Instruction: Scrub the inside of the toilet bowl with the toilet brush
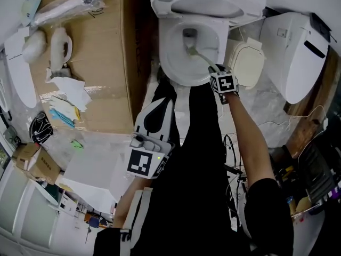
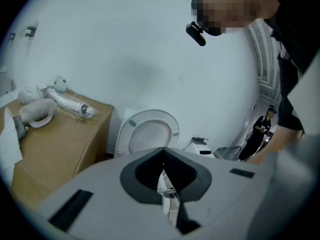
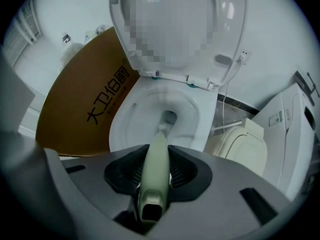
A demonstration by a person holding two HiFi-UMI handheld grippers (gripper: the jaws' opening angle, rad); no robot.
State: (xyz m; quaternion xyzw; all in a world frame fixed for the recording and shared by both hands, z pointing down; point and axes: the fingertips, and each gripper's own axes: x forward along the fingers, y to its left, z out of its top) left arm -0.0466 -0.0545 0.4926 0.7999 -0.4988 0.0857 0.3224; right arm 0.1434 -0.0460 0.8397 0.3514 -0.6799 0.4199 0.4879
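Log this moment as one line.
right gripper: shut on toilet brush | brush: inside toilet bowl | left gripper: shut, empty

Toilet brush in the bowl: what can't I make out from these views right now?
- Brush head: right gripper view, the toilet brush handle covers most of it; too small in head view.
- Near wall of the toilet bowl: right gripper view, hidden by the right gripper.
- Bowl interior: left gripper view, blocked by the left gripper; only the raised seat shows.
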